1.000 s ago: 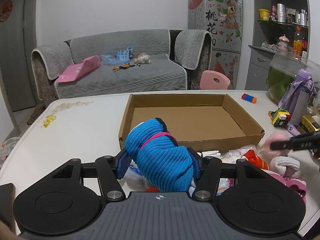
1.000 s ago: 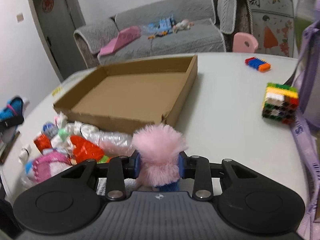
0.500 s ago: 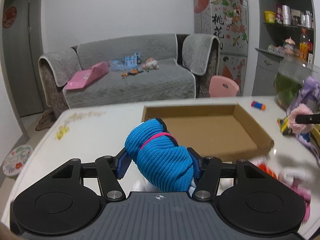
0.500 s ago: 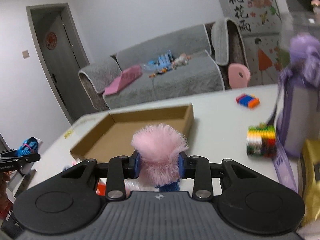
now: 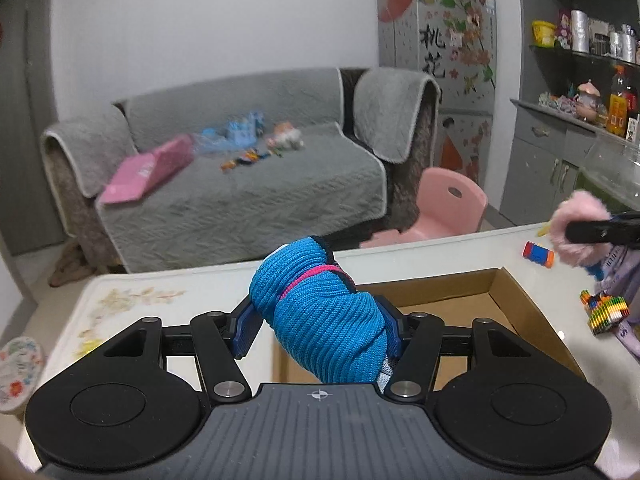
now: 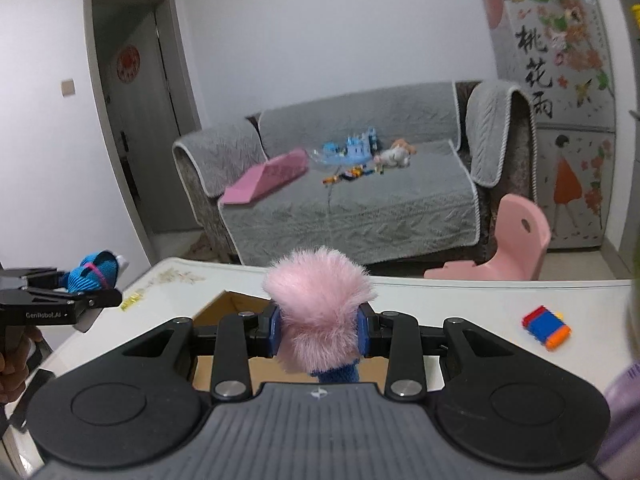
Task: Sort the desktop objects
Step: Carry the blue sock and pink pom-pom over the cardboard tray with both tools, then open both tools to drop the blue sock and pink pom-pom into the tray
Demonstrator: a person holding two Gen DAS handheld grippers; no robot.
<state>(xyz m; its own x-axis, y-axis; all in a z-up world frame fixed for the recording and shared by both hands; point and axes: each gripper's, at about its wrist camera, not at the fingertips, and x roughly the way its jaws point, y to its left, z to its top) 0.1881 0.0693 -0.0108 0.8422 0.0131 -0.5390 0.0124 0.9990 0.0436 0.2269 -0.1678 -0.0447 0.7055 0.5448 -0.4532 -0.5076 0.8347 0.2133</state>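
Observation:
My left gripper (image 5: 318, 328) is shut on a blue knitted item (image 5: 320, 320) with a pink stripe, held above the near left corner of the open cardboard box (image 5: 520, 304). My right gripper (image 6: 319, 330) is shut on a pink fluffy item (image 6: 320, 304) with a blue part below it, held above the box (image 6: 228, 304). The left gripper with the blue item shows at the left of the right wrist view (image 6: 92, 276). The right gripper with the pink item shows at the right of the left wrist view (image 5: 580, 228).
A white table (image 5: 172, 300) carries the box. A small red, blue and orange block (image 6: 546, 328) lies on the table at the right. A multicoloured brick cube (image 5: 606, 312) stands right of the box. A grey sofa (image 5: 240, 184) and pink chair (image 5: 448, 204) lie beyond.
Both grippers have risen with their items and tilted up; the pile of items on the table has dropped out of view. The grips have not changed.

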